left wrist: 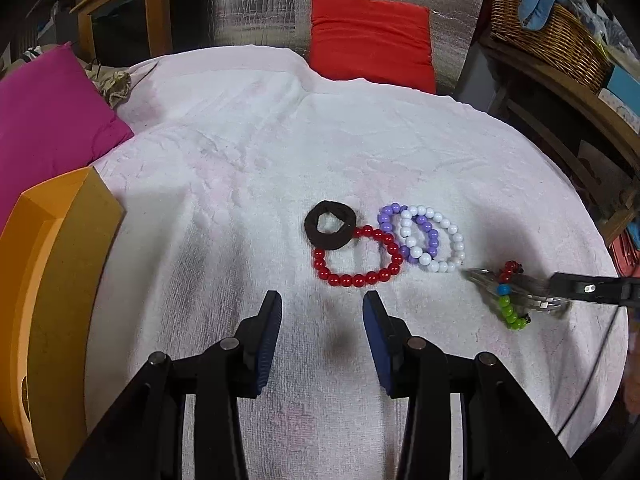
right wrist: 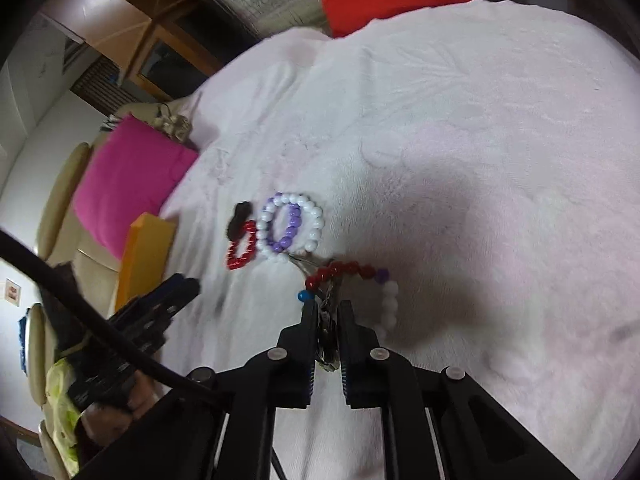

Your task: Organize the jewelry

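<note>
Several bracelets sit mid-table on the white towel (left wrist: 240, 152): red bracelet (left wrist: 358, 258), purple-white bracelets (left wrist: 424, 238), black scrunchie (left wrist: 330, 224). Right claw (right wrist: 329, 312) pinches a metal watch band (right wrist: 326, 332) under the multicolor bracelet (right wrist: 352, 270). Left claw (left wrist: 322, 314) hangs open nearer; lots of bare towel farther back, orange box (left wrist: 52, 264) at left edge.

White towel-covered surface (left wrist: 248, 168) carries all. Black hair tie (left wrist: 330, 224) overlaps red bead bracelet (left wrist: 357, 258). Just right: purple bracelet (left wrist: 408, 234) and white bracelet (left wrist: 434, 240) interlaced. Multicolour bead bracelet (left wrist: 508, 300) near right edge. Orange box (left wrist: 60, 264) at left, pink cushion (left wrist: 48, 108) behind.
</note>
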A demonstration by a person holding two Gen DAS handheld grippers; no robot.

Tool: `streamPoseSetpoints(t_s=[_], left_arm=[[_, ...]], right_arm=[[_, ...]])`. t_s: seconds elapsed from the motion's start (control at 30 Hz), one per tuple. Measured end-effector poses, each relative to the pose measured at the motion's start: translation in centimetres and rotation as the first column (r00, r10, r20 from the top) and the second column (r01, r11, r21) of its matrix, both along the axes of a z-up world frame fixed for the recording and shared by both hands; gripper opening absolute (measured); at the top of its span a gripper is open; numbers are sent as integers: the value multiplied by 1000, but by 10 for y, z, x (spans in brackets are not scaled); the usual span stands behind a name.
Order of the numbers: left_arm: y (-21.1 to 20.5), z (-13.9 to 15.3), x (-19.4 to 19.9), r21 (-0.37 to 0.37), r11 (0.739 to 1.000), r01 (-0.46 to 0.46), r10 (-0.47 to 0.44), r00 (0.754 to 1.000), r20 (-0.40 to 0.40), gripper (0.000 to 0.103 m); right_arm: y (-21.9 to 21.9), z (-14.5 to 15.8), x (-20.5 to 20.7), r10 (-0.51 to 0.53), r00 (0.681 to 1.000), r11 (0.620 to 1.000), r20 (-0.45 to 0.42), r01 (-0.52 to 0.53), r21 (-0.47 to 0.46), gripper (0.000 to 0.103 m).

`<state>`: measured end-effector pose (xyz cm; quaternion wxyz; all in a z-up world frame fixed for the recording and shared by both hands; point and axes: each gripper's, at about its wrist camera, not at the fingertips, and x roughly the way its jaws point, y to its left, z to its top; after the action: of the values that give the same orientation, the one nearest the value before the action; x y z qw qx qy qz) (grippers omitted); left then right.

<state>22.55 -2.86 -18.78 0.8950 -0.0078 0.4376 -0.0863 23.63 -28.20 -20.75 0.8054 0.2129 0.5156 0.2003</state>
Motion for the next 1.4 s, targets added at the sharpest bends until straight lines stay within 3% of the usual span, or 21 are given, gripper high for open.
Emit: streamPoseSetpoints(t_s=[0.17, 0.33, 0.5, 0.57, 0.6, 0.67, 0.7, 0.73, 0.9, 1.03, 1.1, 1.17, 1.2, 1.3, 1.37, 1.4], left_arm=[[-11, 3, -2, -4, 1000, 30, -30, 999, 12, 43], [-31, 7, -5, -14, 996, 84, -84, 996, 37, 43], [-65, 11, -11, -18, 985, 174, -172, 983, 60, 43], [-78, 11, -13, -22, 978, 209, -208, 976, 57, 50], [-88, 10, -14, -20, 972, 232, -231, 971, 59, 53], [-99, 8, -16, -11, 966, 257, -256, 965, 62, 65], [-107, 7, -16, -13, 962, 273, -271, 961, 61, 66], [-113, 5, -15, -21, 959, 284, -283, 957, 58, 67], [-142, -10, -2, -44, 956, 291, -291, 957, 9, 67], [-170, -27, 5, 2, 952, 306, -306, 952, -32, 67], [-178, -31, 2, 45, 949, 311, -310, 950, -19, 67], [-181, -30, 1, 40, 942, 332, -332, 943, -10, 67], [-180, -30, 0, 31, 942, 335, -335, 942, -7, 67], [-180, -30, -2, 62, 938, 342, -344, 939, 9, 48], [-178, -28, -5, 57, 933, 355, -356, 934, 15, 26], [-178, -28, -8, 62, 932, 358, -359, 933, 17, 23]], right_arm=[[-39, 10, -16, -57, 998, 995, 9, 56, 82, 11], [-78, 6, -22, -168, 986, 985, -13, 168, 35, 11], [-114, -3, -25, -264, 964, 962, -33, 260, -81, 11], [-125, -11, -26, -290, 955, 954, -64, 284, -97, 14], [-128, -12, -27, -290, 954, 955, -73, 284, -86, 17], [-135, -10, -29, -292, 953, 956, -76, 287, -66, 35], [-137, -9, -32, -297, 953, 954, -62, 293, -61, 53], [-140, -6, -34, -305, 951, 951, -42, 302, -61, 65], [-138, -5, -36, -270, 963, 962, -15, 269, -54, 65], [-135, -10, -34, -237, 971, 969, -30, 234, -74, 55], [-138, -12, -34, -241, 970, 969, -40, 238, -69, 54], [-140, -14, -35, -243, 969, 969, -45, 240, -67, 54], [-140, -14, -35, -242, 969, 969, -45, 238, -68, 54], [-140, -15, -35, -233, 971, 971, -46, 230, -65, 54], [-139, -16, -35, -227, 973, 973, -50, 225, -58, 54], [-137, -16, -34, -221, 974, 975, -53, 218, -52, 54]])
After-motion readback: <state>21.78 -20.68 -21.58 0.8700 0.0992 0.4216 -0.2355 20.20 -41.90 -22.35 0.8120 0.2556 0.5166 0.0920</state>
